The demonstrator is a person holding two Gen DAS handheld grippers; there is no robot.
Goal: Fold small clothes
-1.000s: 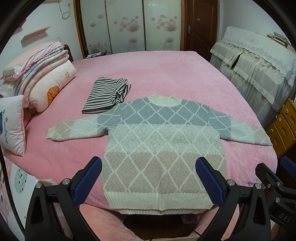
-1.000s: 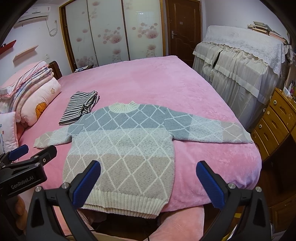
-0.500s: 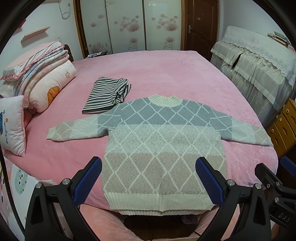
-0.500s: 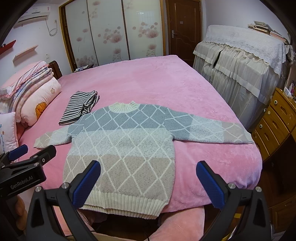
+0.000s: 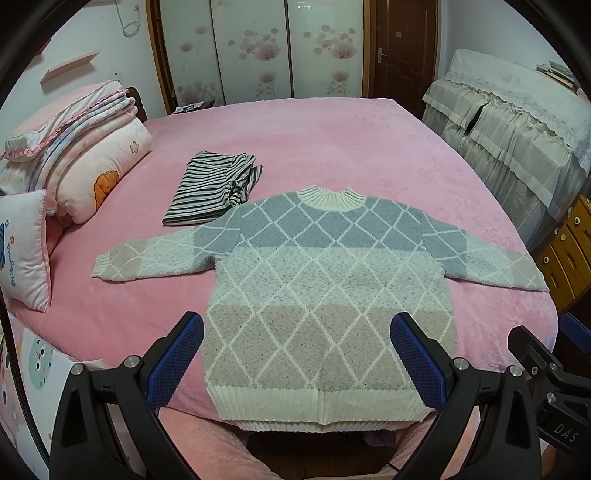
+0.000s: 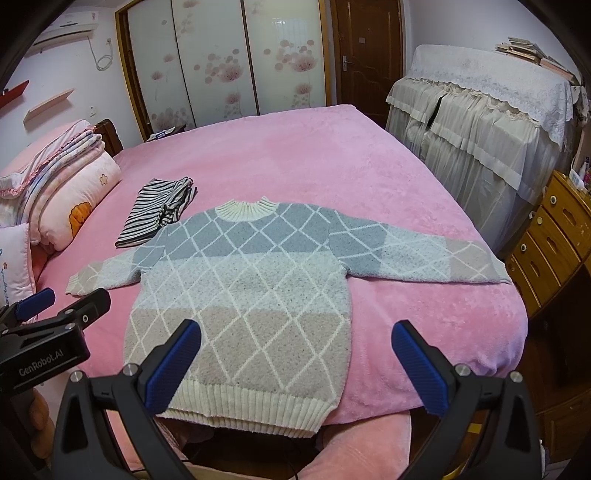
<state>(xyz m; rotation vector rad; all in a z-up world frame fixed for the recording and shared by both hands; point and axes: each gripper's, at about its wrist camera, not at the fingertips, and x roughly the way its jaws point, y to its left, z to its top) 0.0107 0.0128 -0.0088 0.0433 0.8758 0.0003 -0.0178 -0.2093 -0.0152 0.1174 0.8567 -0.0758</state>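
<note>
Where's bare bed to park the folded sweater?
Free: the bed beyond the sweater collar, toward the wardrobe, and right of the striped garment. Crowded: pillows on the left edge; sweater sleeves span the near width.

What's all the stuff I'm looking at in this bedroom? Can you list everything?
sweater: one, grey, pale blue and beige with white diamonds, spread flat at the bed's near edge
striped garment: one, black and white, folded, beyond the sweater's left shoulder
bed: one, pink cover
bedding stack: one, pink and white, at the bed's left end
pillow: one, pink, beside the stack
wardrobe: one, white floral doors, back wall
door: one, dark brown, right of the wardrobe
covered furniture: one, cream lace cloth, books on top
drawers: one, yellow wood, far right
air conditioner: one, white, upper left wall
left gripper: black with blue pads, open
right gripper: same, open
</note>
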